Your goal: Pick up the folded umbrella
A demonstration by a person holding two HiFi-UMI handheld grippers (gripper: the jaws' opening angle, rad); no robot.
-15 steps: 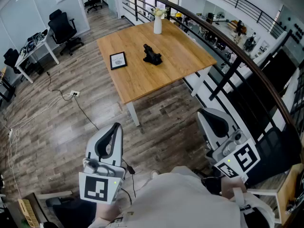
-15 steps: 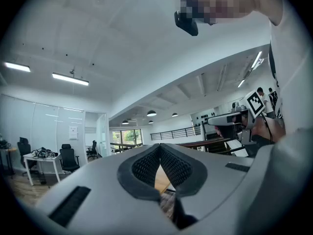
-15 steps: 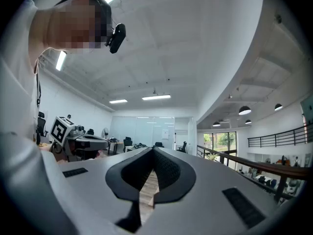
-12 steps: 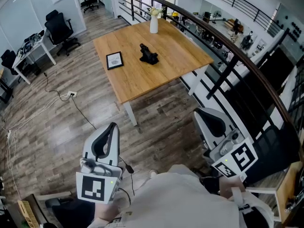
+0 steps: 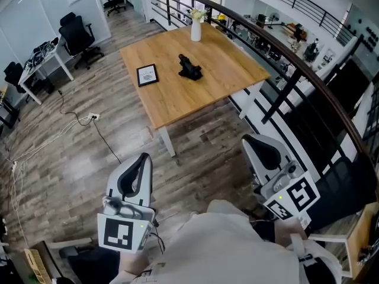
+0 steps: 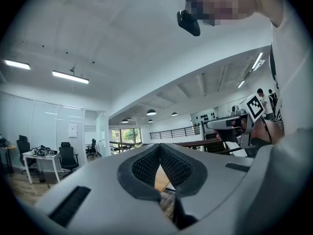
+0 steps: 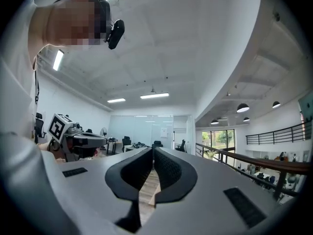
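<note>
The folded black umbrella (image 5: 190,68) lies near the middle of the wooden table (image 5: 225,70), far ahead of me in the head view. My left gripper (image 5: 140,161) is held level at the lower left, well short of the table, its jaws shut with nothing between them. At the lower right my right gripper (image 5: 260,142) is also held level and shut, empty. In the left gripper view the left gripper (image 6: 159,151) has its pads closed at the tip, and in the right gripper view the right gripper (image 7: 153,153) shows the same. Neither gripper view shows the umbrella.
On the table stand a framed picture (image 5: 147,75) left of the umbrella and a white vase (image 5: 196,29) with flowers at the far edge. A dark railing (image 5: 308,78) runs along the right. Office chairs (image 5: 80,35) and a desk stand at the far left; cables (image 5: 65,129) cross the wood floor.
The view has shifted only slightly; both grippers stay in about the same place, shut, and the umbrella has not moved.
</note>
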